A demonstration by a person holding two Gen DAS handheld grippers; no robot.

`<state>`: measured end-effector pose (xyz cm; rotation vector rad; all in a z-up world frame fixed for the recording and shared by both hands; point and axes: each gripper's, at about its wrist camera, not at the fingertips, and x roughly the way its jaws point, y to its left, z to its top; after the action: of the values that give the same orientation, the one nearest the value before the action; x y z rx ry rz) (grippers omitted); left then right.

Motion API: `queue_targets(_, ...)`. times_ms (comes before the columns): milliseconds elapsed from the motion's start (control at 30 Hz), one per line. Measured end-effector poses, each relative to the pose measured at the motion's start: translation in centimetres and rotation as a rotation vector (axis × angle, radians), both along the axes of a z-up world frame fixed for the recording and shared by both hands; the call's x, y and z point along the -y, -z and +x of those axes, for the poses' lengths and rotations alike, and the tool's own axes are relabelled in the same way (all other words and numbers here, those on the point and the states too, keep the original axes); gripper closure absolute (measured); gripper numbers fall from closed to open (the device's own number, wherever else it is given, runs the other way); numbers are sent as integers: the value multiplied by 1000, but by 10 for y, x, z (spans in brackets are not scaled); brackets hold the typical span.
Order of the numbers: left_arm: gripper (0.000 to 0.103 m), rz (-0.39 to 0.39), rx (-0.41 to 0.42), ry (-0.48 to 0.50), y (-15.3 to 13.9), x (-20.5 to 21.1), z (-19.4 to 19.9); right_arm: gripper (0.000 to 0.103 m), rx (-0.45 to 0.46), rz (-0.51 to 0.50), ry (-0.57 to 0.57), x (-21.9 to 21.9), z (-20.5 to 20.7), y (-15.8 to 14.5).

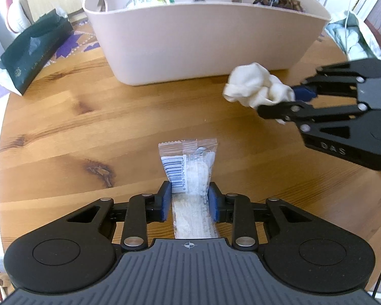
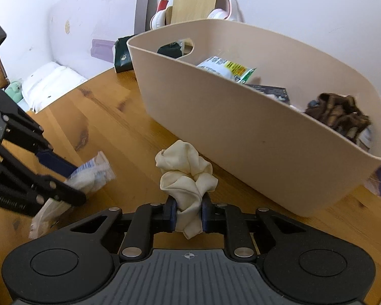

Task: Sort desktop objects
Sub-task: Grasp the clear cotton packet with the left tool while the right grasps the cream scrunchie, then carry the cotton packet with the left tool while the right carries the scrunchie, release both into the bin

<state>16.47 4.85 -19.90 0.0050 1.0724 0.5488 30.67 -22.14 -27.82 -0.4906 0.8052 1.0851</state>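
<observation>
Left wrist view: left tool [image 1: 189, 198] is clamping clear packet [image 1: 188, 178] on tabletop [image 1: 76, 132], lower center; right tool [image 2: 188, 212] is gripping cream scrunchie [image 2: 185, 175], mid-frame, nr beige bin [image 2: 241, 127].

Clear packet [image 1: 190, 175] flat on table; cream scrunchie [image 2: 186, 175] raised near beige tub [image 2: 241, 137].

Domestic room, likely a bedroom or living area. Evidence: round pine worktop [image 1: 63, 117]; beige storage tub [image 2: 241, 132] ahead of the right claw [image 2: 189, 214]; red-and-white headphones [image 2: 165, 12] beyond it; white pillow [image 2: 50, 81] far left.
</observation>
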Motion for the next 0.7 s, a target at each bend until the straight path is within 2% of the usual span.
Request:
queue_targets(400,73,38,74,46,-32,-2,-7,86,56,31,51,35,-16,-39)
queue_targets(700,74,94,142,81,-69,-3,-9,86,115,57,72,44,-19,-69)
